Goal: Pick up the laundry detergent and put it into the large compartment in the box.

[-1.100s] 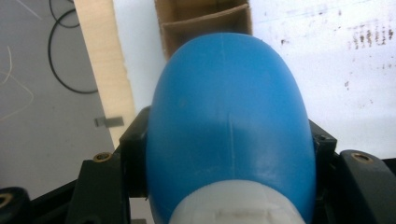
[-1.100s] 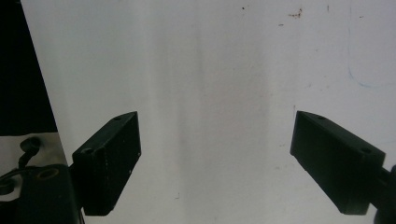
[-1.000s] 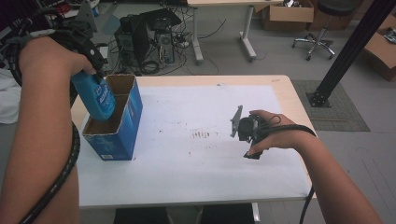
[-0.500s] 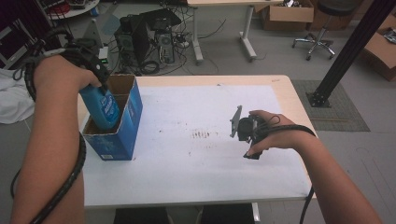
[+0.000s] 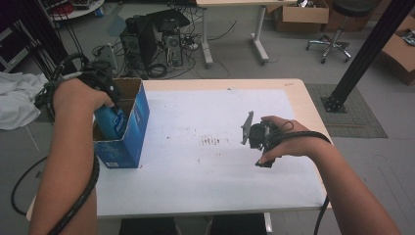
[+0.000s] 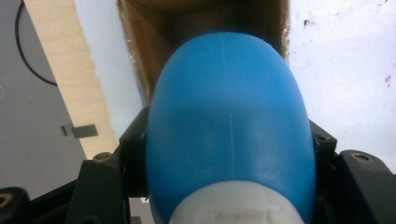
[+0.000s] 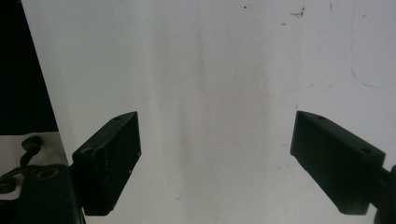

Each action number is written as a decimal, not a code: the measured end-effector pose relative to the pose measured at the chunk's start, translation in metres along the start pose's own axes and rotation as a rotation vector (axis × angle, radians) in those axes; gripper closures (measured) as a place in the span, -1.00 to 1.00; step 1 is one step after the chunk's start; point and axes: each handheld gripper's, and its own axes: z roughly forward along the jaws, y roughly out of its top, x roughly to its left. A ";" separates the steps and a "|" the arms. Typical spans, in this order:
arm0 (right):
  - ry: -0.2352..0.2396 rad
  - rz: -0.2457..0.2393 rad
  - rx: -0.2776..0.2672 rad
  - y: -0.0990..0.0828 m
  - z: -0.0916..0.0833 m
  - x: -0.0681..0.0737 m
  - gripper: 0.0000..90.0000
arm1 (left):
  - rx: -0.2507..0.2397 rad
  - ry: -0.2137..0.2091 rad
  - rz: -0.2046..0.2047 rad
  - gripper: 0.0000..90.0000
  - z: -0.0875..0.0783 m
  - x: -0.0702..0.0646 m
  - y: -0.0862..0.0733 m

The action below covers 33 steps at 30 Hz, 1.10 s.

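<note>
A blue bottle (image 5: 111, 123) with a white cap (image 6: 233, 205) hangs partly inside an open blue cardboard box (image 5: 128, 142) at the table's left edge. My left gripper (image 5: 107, 100) is shut on the bottle, its black jaws pressing both sides of the body near the cap. In the left gripper view the bottle (image 6: 229, 116) points bottom-first into the box's brown inside (image 6: 187, 23). My right gripper (image 5: 254, 135) rests in a hand right of the table's middle. Its jaws stand wide open over the white tabletop (image 7: 217, 70), with nothing between them.
The white table (image 5: 205, 176) has a wooden rim and a few small dark specks near its middle. Behind it on the floor stand computer towers (image 5: 156, 41) with loose cables. A black post (image 5: 364, 54) rises at right, and white cloth (image 5: 17, 100) lies at left.
My left hand has sunk with the blue bottle, which now sits lower in the box. The right hand and its gripper have stayed in place.
</note>
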 end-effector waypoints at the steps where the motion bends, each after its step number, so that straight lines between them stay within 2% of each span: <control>1: 0.000 0.001 0.000 0.000 0.000 0.000 -0.63 | 0.005 -0.001 -0.003 -0.14 0.003 0.000 0.000; 15: 0.006 -0.005 0.001 0.000 0.004 0.000 -0.63 | 0.027 -0.009 0.001 -0.14 0.046 0.002 0.004; 28: 0.004 -0.005 0.001 0.002 0.006 -0.001 -0.63 | 0.036 -0.001 0.005 -0.15 0.072 0.004 0.005; 33: 0.002 -0.001 0.003 0.000 0.007 -0.001 -0.63 | 0.028 0.008 0.013 -0.15 0.072 0.003 0.006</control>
